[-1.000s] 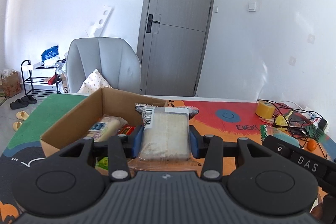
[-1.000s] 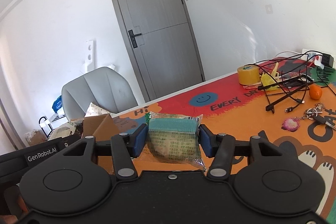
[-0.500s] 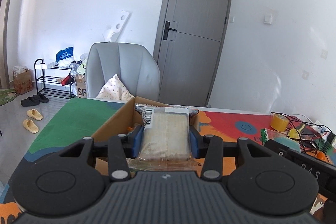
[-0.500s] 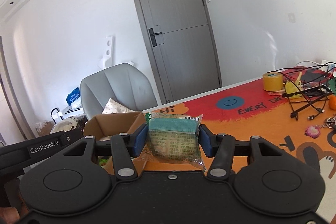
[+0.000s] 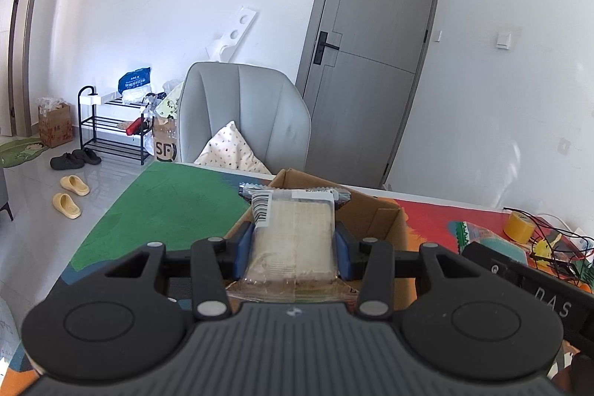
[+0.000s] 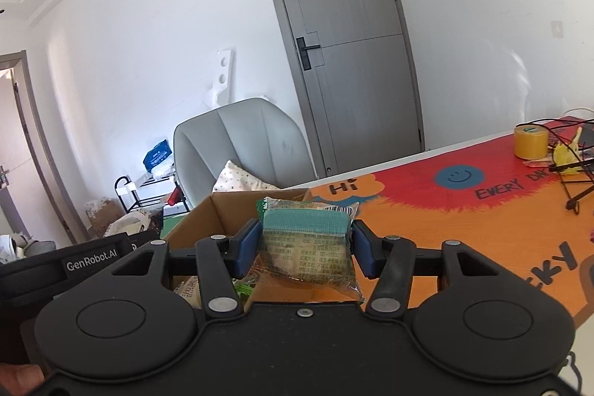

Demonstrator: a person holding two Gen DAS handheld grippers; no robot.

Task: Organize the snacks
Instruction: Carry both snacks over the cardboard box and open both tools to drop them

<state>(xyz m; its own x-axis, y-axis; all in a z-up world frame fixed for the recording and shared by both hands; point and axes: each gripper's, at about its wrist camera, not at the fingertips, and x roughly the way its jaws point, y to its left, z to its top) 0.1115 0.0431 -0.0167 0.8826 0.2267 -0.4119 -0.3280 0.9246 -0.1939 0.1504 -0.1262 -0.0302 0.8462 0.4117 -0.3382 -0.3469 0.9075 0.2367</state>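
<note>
The table (image 6: 427, 229) carries an open cardboard box (image 5: 375, 221), seemingly the collecting place for snacks. The left gripper (image 5: 293, 244) clamps a pale cracker packet (image 5: 293, 236) in clear wrap above it, probably ready to drop. The right gripper (image 6: 304, 247) pinches a green-topped snack packet (image 6: 308, 247), printed with text, beside the box.

Cardboard box (image 5: 375, 218) interior mostly hidden behind cracker pack (image 5: 293, 232); green pack (image 6: 308, 247) print unreadable.
</note>
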